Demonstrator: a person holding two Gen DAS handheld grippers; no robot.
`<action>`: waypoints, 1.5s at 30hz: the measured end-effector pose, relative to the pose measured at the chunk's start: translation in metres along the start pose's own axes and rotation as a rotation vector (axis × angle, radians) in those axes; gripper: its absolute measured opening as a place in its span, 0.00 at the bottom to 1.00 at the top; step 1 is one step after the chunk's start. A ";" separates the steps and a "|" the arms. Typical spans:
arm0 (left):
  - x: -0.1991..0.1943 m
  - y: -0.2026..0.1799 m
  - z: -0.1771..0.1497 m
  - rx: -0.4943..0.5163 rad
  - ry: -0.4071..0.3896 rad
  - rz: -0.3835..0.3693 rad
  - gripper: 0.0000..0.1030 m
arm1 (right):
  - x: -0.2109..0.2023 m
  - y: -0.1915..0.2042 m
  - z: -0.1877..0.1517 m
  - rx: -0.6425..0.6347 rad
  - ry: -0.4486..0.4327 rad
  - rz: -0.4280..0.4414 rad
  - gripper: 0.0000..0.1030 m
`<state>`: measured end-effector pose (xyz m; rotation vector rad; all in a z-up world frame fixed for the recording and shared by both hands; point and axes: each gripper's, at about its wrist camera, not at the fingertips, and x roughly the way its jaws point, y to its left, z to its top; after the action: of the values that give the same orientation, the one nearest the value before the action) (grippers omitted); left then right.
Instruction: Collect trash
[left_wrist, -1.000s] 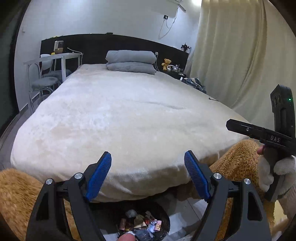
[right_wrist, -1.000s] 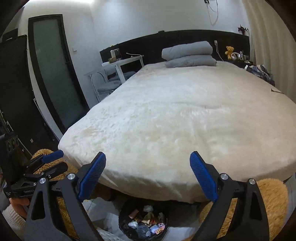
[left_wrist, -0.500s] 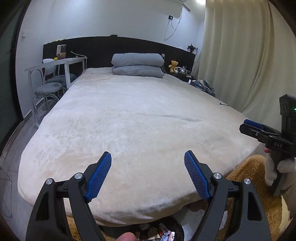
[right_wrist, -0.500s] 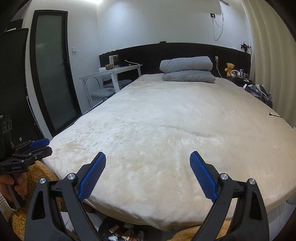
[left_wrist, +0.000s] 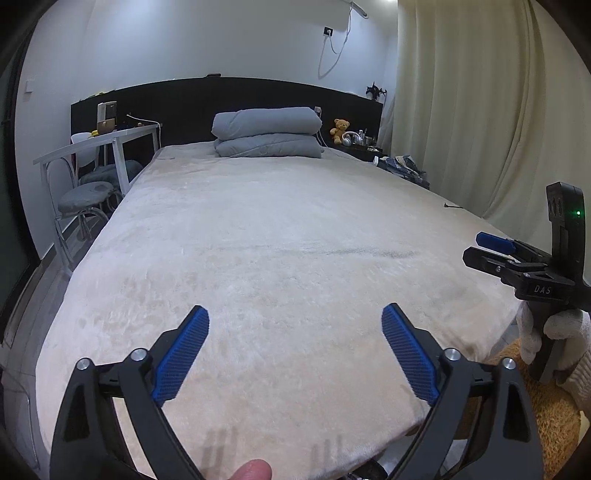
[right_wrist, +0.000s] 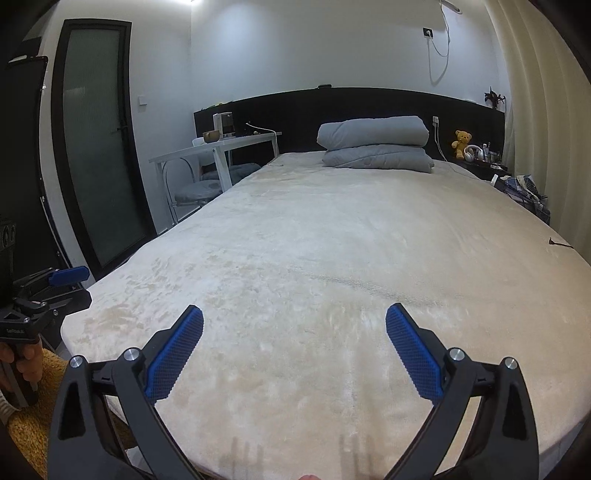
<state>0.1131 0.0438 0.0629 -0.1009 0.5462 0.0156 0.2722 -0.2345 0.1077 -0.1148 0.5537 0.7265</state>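
Note:
My left gripper (left_wrist: 295, 325) is open and empty, held above the foot of a large bed with a cream blanket (left_wrist: 277, 240). My right gripper (right_wrist: 294, 325) is open and empty too, above the same bed end (right_wrist: 332, 258). Each gripper shows in the other's view: the right one (left_wrist: 491, 245) at the right edge, the left one (right_wrist: 62, 278) at the left edge. No trash and no bin show in either view now.
Folded grey bedding (left_wrist: 266, 133) lies at the headboard. A white desk (left_wrist: 99, 142) and chairs (left_wrist: 86, 192) stand left of the bed. A nightstand with a teddy bear (left_wrist: 340, 129) and clutter stands at the right by the curtains (left_wrist: 480, 110). An orange shaggy rug (left_wrist: 546, 413) lies at the bed's foot.
Both grippers have risen and tilted up. The black bin of trash at the bed's foot has dropped out of both views. Both jaws stayed open.

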 end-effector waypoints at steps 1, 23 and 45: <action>0.004 0.002 0.000 -0.001 -0.001 -0.011 0.93 | 0.005 0.000 0.001 -0.001 0.001 -0.001 0.95; 0.008 -0.004 -0.007 -0.002 -0.011 0.015 0.94 | 0.028 -0.001 -0.009 0.042 0.057 0.023 0.95; 0.004 0.000 -0.008 -0.022 -0.015 0.045 0.94 | 0.023 0.016 -0.016 -0.028 0.052 0.039 0.95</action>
<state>0.1125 0.0435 0.0542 -0.1102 0.5335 0.0660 0.2688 -0.2137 0.0838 -0.1496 0.5966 0.7709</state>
